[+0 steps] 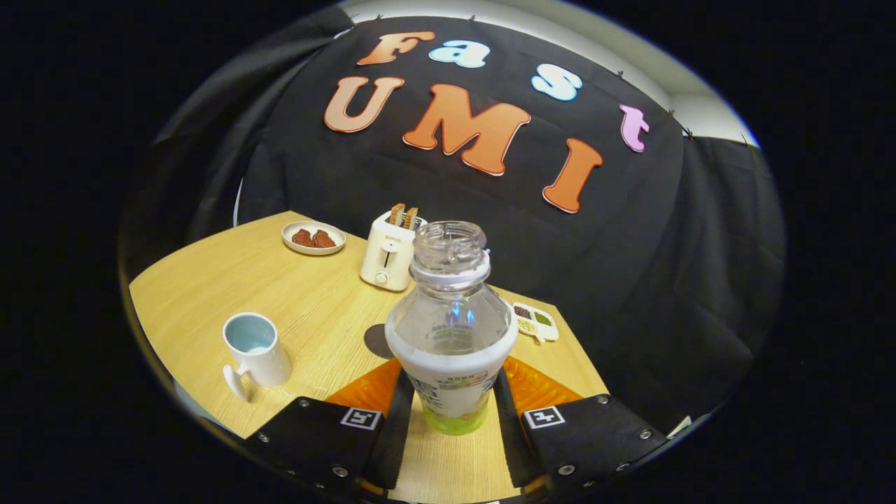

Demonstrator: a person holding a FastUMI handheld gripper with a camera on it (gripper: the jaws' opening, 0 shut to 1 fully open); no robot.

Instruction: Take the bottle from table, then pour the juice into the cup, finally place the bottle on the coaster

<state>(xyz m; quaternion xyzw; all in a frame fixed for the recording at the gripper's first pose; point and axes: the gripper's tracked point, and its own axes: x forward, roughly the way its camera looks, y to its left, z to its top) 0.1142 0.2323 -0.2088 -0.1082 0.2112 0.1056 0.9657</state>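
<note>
Gripper: the gripper (451, 402) is closed on the bottle, both fingers pressed against its labelled lower body.
Bottle: a clear plastic bottle (451, 336) with a white label and no cap is held upright between the fingers, above the light wooden table (308, 301).
Cup: a white ceramic mug (255, 350) is seen left of the bottle, standing on the table.
Coaster: a dark round coaster (376, 341) lies just behind the bottle, partly hidden.
Beyond: a cream toaster (388, 252) with bread slices, a white plate (313, 238) and a small divided tray (535, 322) are set further back.
</note>
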